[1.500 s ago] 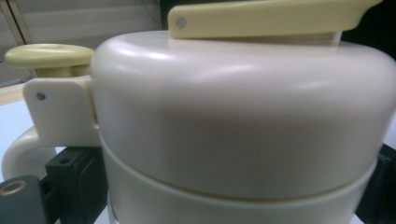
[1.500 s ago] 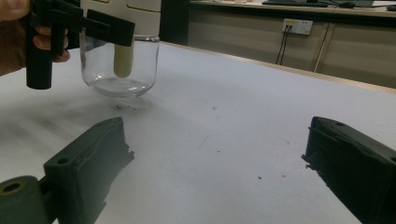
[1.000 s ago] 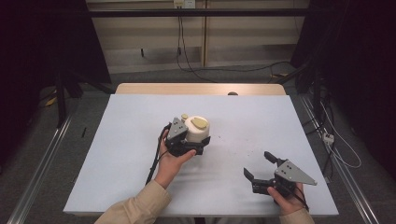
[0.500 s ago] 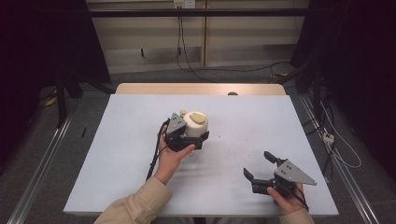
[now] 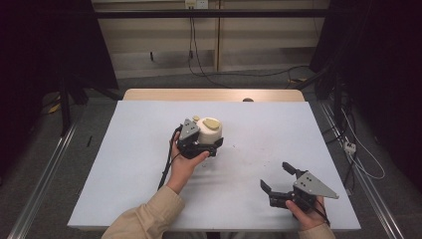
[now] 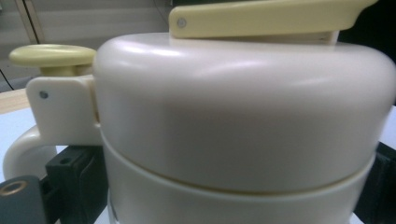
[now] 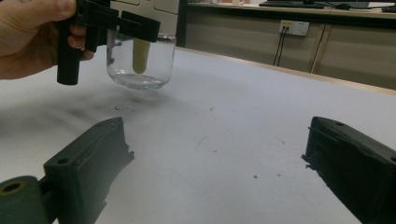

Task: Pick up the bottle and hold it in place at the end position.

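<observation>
Cream-lidded glass jar [image 5: 209, 133] clamped between left gripper [image 5: 203, 145] jaws, lifted off table [image 5: 124, 149], right gripper [image 5: 279, 183] spread, well apart.

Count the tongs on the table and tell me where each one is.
2. The left tongs are at mid-table, clamped around the cream jar. The right tongs are near the table's front right corner, jaws open and holding nothing.

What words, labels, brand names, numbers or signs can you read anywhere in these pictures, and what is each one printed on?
None can be read.
The cream pump dispenser held by the left gripper carries no print on its top, and its clear glass jar is plain.
The right gripper, open, shows no marking.
The white table bears scuffs, no writing.
</observation>
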Demonstrator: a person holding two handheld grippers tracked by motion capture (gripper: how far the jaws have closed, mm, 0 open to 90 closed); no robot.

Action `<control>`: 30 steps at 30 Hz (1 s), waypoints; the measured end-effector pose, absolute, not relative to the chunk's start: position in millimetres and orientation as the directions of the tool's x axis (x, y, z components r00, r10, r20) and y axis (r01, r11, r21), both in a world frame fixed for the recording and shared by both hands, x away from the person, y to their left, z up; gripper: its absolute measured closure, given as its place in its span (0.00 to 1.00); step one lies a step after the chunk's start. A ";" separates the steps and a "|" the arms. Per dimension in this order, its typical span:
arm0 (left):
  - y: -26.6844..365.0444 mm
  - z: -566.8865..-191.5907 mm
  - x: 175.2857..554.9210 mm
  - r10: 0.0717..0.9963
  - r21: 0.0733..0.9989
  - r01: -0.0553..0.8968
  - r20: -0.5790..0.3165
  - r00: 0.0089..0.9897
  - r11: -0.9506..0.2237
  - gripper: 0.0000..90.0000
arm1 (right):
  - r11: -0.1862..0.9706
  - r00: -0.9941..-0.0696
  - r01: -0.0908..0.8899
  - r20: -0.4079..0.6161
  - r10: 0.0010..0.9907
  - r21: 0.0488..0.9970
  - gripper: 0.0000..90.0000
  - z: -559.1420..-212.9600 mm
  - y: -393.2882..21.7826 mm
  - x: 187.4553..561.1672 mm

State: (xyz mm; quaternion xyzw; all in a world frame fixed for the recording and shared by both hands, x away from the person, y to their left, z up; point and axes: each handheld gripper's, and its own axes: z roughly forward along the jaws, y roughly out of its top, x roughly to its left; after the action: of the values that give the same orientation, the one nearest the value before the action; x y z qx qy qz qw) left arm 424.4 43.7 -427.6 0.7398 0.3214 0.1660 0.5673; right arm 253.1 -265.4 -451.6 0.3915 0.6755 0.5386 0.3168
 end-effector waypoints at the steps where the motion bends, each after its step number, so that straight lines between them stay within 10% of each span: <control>1: 43.4 -427.9 425.0 0.663 0.946 0.284 -0.114 0.740 -0.154 0.06 | 0.114 -0.493 0.188 -0.006 0.870 0.975 0.05 -451.5 -265.2 252.9; 30: 32.7 -431.0 438.7 0.691 0.941 0.288 -0.088 0.717 -0.178 0.06 | 0.113 -0.506 0.182 -0.005 0.862 0.977 0.05 -451.7 -263.9 253.6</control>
State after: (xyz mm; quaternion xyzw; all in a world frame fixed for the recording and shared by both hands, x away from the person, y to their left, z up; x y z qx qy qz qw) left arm 438.7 32.7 -431.0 0.7454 0.3284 0.1833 0.5504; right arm 253.6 -263.9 -451.7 0.3858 0.6770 0.5429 0.3132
